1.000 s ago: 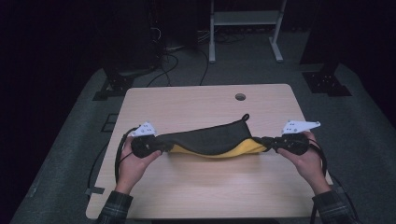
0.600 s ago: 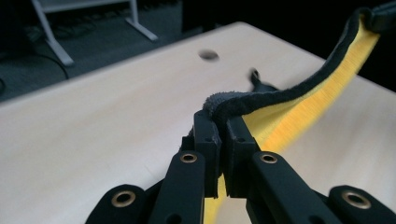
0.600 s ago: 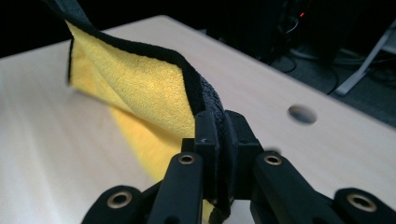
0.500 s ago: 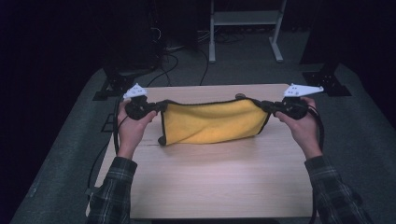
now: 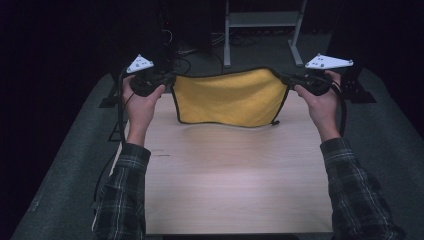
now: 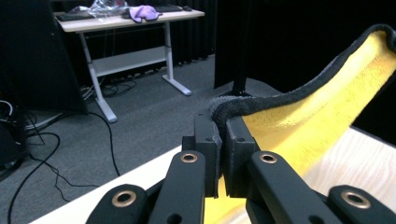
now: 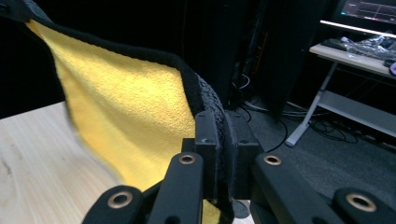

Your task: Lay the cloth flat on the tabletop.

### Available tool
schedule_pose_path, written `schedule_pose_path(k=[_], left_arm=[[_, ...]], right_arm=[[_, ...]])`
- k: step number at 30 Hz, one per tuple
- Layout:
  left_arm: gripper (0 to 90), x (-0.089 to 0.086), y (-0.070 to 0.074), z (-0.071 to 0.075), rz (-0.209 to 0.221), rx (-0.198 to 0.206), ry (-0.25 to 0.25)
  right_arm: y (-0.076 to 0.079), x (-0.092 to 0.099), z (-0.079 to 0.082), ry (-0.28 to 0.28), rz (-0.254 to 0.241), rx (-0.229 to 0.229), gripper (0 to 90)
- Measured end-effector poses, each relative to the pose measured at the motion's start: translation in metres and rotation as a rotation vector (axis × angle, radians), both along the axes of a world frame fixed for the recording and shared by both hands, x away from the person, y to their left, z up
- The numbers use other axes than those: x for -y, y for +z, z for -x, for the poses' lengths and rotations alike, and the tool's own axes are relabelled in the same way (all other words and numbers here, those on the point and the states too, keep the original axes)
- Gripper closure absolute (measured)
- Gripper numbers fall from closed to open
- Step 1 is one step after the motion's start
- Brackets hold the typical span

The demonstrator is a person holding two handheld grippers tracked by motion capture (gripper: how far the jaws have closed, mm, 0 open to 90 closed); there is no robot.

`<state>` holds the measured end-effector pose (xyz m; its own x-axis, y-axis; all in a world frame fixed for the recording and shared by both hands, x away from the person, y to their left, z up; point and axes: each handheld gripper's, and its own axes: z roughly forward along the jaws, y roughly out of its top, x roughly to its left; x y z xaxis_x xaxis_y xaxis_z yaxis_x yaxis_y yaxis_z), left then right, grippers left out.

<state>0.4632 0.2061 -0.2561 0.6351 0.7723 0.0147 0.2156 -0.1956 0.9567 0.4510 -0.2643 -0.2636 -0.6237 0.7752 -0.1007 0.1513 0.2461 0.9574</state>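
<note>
Dim room, grey carpet floor (image 5: 75,165), white-framed desk (image 6: 135,18), perhaps black curtains

Dim room, evenly lit tabletop, dark surroundings, slight blur at edges.

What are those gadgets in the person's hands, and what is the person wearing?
Each hand holds a black gripper: the left gripper and the right gripper. Each carries a pale grey three-cornered plate with small dark dots on top and trails a black cable. Up close, the jaws are black blocks on black bars with brass-coloured rivets. The sleeves are dark plaid flannel.
</note>
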Motion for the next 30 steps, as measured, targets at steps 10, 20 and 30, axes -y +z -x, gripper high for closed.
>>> schedule_pose_path(k=[10,20,30], left_arm=[[86.3,-0.003,-0.049,0.024,-0.017,-0.086,-0.063],[86.3,-0.006,-0.073,0.056,-0.034,-0.145,-0.12],[86.2,-0.01,-0.092,0.089,-0.026,-0.193,-0.143]], right_arm=[[-0.04,0.006,0.015,0.049,0.029,-0.083,84.2],[-0.07,0.01,0.035,0.102,0.033,-0.147,84.2],[-0.089,0.013,0.055,0.151,0.031,-0.206,84.2]])
